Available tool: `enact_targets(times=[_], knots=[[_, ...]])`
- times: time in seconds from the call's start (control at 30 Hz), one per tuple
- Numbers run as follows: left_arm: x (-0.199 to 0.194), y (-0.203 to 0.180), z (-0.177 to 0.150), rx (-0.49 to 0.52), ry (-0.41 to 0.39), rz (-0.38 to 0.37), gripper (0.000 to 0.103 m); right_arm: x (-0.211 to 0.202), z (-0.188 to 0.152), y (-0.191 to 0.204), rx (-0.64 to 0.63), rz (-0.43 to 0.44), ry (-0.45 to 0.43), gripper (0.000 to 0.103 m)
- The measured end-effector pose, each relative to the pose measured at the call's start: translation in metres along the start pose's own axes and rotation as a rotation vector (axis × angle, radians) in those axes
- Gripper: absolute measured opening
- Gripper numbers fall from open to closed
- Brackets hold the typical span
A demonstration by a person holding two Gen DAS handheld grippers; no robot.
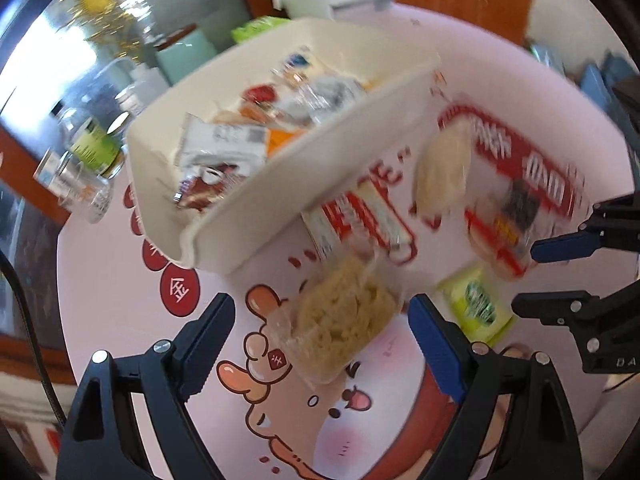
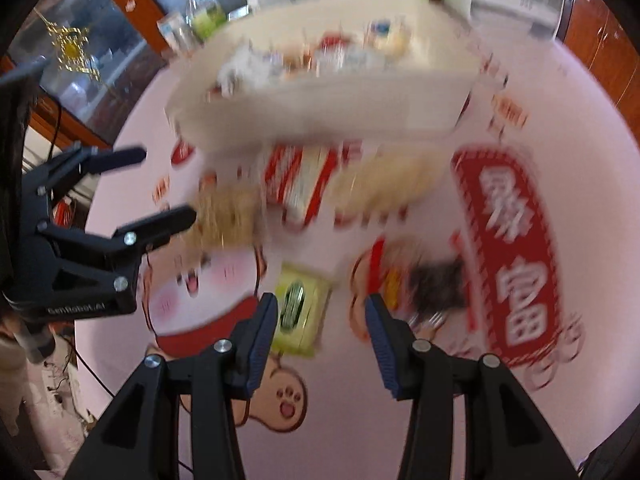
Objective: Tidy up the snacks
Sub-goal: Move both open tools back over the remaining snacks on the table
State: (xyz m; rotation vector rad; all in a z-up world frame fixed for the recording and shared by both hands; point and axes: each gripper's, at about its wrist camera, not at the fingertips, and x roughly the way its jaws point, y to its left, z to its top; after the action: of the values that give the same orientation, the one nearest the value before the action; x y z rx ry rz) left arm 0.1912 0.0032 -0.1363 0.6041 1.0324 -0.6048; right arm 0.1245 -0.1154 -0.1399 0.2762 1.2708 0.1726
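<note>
A white bin [image 1: 304, 168] holding several wrapped snacks sits on the pink printed table cover [image 1: 120, 320]; it also shows blurred in the right wrist view [image 2: 328, 116]. My left gripper [image 1: 322, 316] is open around a clear pack of pale noodle snack [image 1: 344, 324], without touching it. My right gripper [image 2: 322, 320] is open and empty above the table, between a green packet [image 2: 300, 308] and a red-and-dark snack pack [image 2: 416, 280]. A red-and-white bar [image 1: 356, 220] and a pale bun pack [image 1: 444, 168] lie beside the bin.
Glass jars and bottles [image 1: 88, 160] stand at the table's far left edge. The right gripper appears at the right edge of the left wrist view [image 1: 560, 276], and the left gripper at the left of the right wrist view [image 2: 156, 188]. Wooden cabinets stand behind.
</note>
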Motion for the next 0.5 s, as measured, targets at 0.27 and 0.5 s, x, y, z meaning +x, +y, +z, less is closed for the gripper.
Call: enact_targets(times=[0.27,0.5], knots=[[0.038,-0.011,-0.013,0.132,0.089,0.04,0.088,0.038,-0.018,0.014,0.0,-0.027,0.038,0.046],[0.057,-0.007,-0.008,0.107,0.123,0.018,0.088,0.045,-0.012,0.031,-0.01,-0.028,0.024,0.046]])
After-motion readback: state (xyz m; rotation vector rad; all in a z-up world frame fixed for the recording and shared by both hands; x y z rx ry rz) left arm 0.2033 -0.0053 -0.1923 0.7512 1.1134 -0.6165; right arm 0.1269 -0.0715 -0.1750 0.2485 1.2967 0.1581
